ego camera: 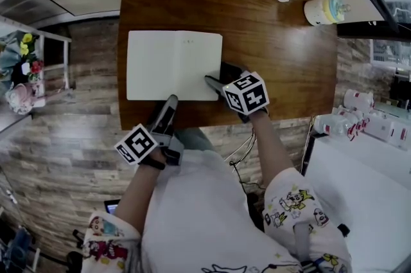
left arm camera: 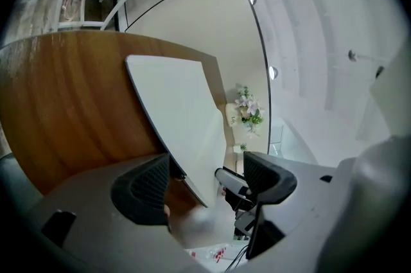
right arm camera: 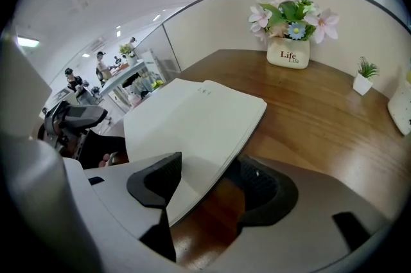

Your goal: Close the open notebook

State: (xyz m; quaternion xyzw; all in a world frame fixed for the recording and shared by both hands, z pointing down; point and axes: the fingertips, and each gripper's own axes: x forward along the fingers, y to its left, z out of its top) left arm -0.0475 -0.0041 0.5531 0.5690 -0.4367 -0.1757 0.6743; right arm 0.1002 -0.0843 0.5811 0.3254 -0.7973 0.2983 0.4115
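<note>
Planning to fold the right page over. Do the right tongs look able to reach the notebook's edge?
Likely yes: the right tongs straddle the notebook at its near corner, jaws apart, nothing else in the way.

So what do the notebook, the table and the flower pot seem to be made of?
Notebook: matte off-white paper; stacked page edges show at its side. Table: brown wood or wood-look veneer, streaked grain, slight sheen. Flower pot: probably glazed white ceramic, smooth with printed lettering; plastic cannot be ruled out.
</note>
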